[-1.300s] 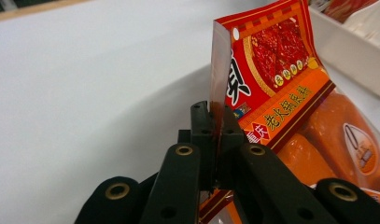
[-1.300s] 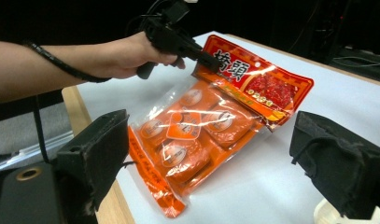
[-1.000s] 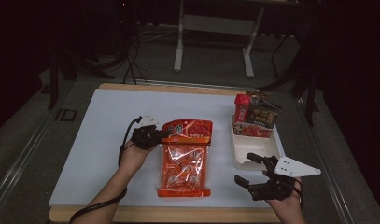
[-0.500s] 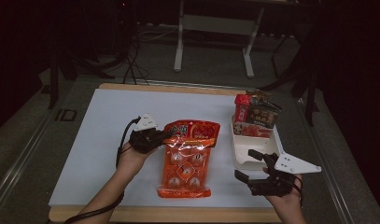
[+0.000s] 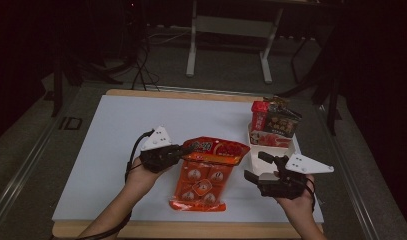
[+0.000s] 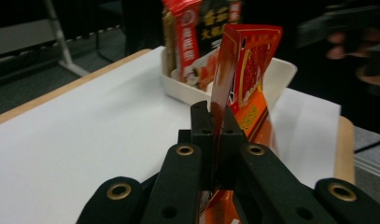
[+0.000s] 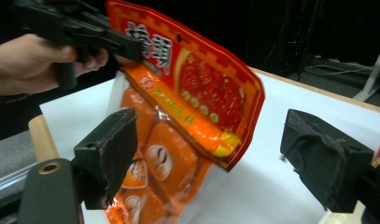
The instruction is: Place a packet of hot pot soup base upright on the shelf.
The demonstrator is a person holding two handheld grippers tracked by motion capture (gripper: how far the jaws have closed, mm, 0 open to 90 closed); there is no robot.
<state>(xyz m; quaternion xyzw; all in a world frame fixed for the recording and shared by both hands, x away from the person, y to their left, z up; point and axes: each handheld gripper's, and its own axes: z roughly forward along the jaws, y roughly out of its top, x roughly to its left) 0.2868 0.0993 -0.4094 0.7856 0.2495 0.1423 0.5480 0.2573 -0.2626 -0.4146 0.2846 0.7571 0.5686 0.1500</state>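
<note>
One orange snack bag (image 5: 203,172) hangs mid-table, top edge lifted, pinched by your left gripper (image 5: 178,151). Your right gripper (image 5: 258,167), jaws wide and lately narrowing, has nothing between them. One white tray (image 5: 286,146) at the right holds about three upright packets (image 5: 275,122).
</note>
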